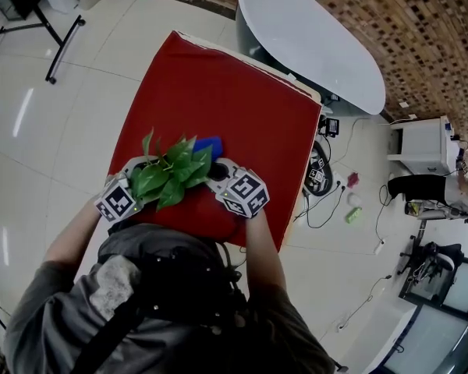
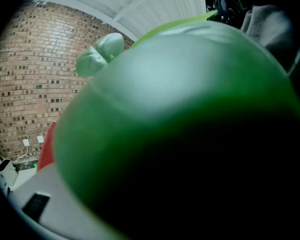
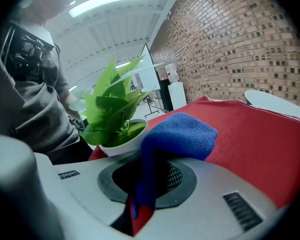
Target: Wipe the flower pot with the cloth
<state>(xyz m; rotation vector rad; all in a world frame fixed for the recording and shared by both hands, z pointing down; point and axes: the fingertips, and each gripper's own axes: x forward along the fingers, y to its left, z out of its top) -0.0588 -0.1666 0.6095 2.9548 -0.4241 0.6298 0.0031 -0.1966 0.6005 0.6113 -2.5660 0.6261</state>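
Two tongs are flanking the flower pot (image 3: 121, 143), which is sitting near the person's edge of the red worktop (image 1: 242, 107), its white wall mostly hiding under the plant's leaves (image 1: 170, 176) in the head view; the right tongs (image 1: 215, 160) are sitting just to the pot's right, and their jaws are closing tight on a fold of the blue cloth (image 3: 182, 134), the rest of it bunching up over the jaws on the side away from the person; the left tongs (image 1: 134, 170) are pressing in at the pot's left, but a leaf is blanketing the left gripper view and the head view is showing only foliage over the jaws, so whether they are gripping the pot or standing apart is not something I am able to tell; the relation that is mattering for the wipe is that the pot is lying to the left of the cloth-bearing tongs, just beside the cloth, with the pot's axis standing upright; whether cloth and pot wall are touching is not showing; judging from this, the right hand is the one placed to wipe, probably by sweeping the cloth leftward around the wall while keeping under the leaves.
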